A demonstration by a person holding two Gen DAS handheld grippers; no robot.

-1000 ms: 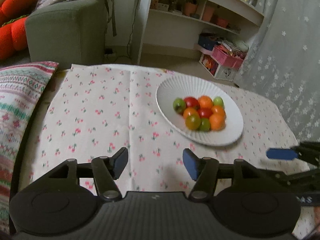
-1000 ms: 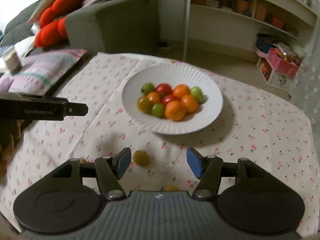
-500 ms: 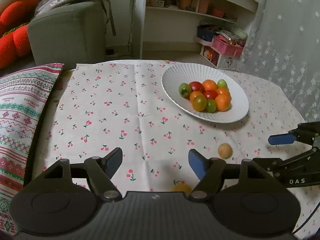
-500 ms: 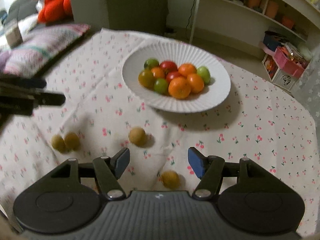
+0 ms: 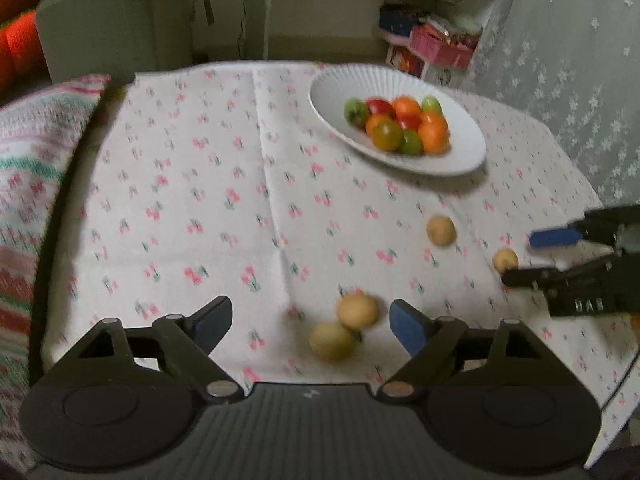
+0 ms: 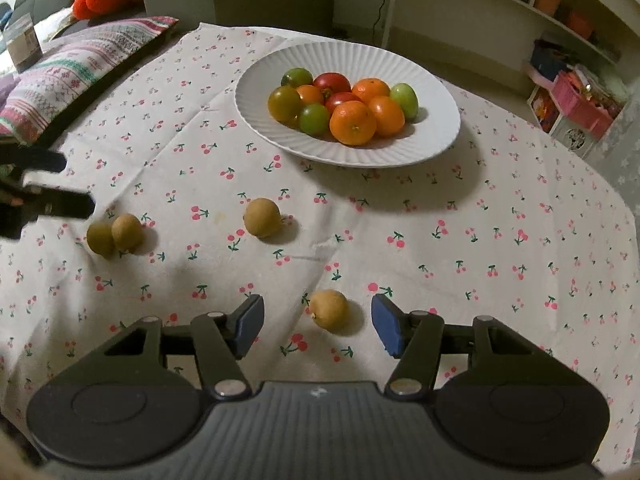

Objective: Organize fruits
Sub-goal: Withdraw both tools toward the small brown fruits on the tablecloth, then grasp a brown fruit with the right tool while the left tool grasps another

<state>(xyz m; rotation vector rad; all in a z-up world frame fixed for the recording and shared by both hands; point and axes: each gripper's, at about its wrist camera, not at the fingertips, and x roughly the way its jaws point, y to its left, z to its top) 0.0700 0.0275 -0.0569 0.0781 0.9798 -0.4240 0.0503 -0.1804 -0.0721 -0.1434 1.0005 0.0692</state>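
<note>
The surface [image 6: 500,208], under a cherry-print cloth, has its left edge against a patterned cushion [image 6: 72,68]; its left half lies bare and open, and the right edge drops off by a flowered curtain [image 5: 580,80]. A white plate [image 6: 436,136] piled with tomatoes and oranges sits toward the far side. Nearer, four small brown fruits lie loose on the cloth: a touching pair [image 6: 116,234] at the left, a single fruit [image 6: 262,217] in the middle, and a nearest fruit [image 6: 329,309] apart from the rest.

The left claw [image 5: 310,322] is wide and opening; the pair sits between its pads [image 5: 406,326], toward the right one, not pressed. The right claw [image 6: 318,328] is narrower and closing, the nearest fruit between its pads with gaps on both sides.
</note>
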